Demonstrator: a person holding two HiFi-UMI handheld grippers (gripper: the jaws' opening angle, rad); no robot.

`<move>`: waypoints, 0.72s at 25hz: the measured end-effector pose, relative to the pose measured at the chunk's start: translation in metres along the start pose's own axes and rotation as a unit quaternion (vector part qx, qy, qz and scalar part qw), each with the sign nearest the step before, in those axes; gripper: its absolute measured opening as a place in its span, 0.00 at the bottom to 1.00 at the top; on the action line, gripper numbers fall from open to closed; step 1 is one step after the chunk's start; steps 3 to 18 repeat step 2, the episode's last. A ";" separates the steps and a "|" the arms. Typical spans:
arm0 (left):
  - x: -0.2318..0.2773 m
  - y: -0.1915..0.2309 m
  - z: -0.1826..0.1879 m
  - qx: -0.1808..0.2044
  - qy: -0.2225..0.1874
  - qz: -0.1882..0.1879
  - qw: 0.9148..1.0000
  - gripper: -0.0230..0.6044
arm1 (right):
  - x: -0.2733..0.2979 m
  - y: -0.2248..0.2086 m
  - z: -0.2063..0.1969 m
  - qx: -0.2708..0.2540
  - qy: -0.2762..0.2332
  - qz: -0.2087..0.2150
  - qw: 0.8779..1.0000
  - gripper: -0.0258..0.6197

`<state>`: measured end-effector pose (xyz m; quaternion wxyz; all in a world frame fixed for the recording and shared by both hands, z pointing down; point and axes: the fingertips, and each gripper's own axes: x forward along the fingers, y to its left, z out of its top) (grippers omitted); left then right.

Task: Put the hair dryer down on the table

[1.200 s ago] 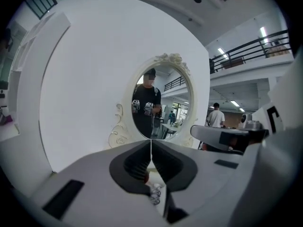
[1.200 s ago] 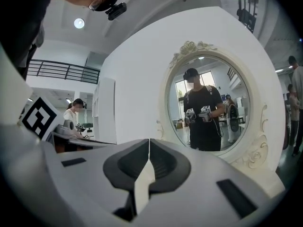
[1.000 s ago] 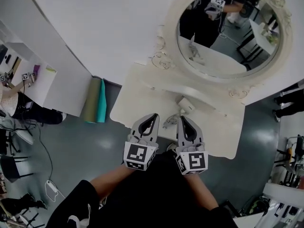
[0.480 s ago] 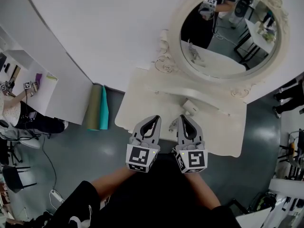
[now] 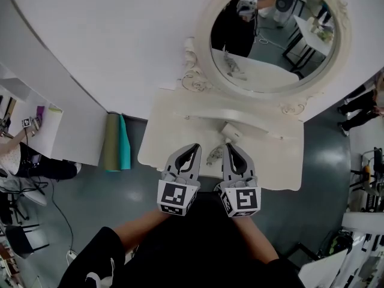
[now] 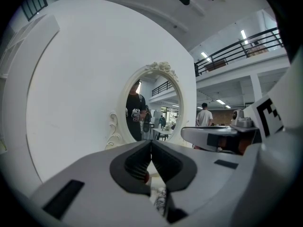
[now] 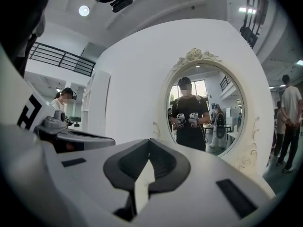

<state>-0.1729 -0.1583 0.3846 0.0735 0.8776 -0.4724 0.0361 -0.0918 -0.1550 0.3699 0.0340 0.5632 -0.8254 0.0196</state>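
1. The desk point(image 5: 162, 138) is cream-white with a wavy edge. Behind it stands an oval mirror point(image 5: 270, 41) in a carved, scrolled frame.
2. The hair dryer point(image 5: 231, 132) lies on the desk near the mirror's foot. It shows as a small white blocky shape, its details too small to make out.
3. The left gripper point(image 5: 195, 147) and right gripper point(image 5: 228, 147), grey plastic with dark ribbed pads, hover side by side over the desk's front edge — both have their jaws pressed together with nothing between them.
4. A small mottled thing point(image 5: 213, 155) lies on the desk between them — too blurred to identify.
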 end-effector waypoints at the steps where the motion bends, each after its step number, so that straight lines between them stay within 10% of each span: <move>1: 0.002 -0.001 0.001 0.001 0.001 -0.002 1.000 0.06 | 0.000 -0.002 0.001 0.000 0.000 -0.002 1.000 0.07; 18: 0.004 -0.002 0.002 0.001 0.001 -0.003 1.000 0.06 | 0.000 -0.005 0.002 0.000 -0.001 -0.004 1.000 0.07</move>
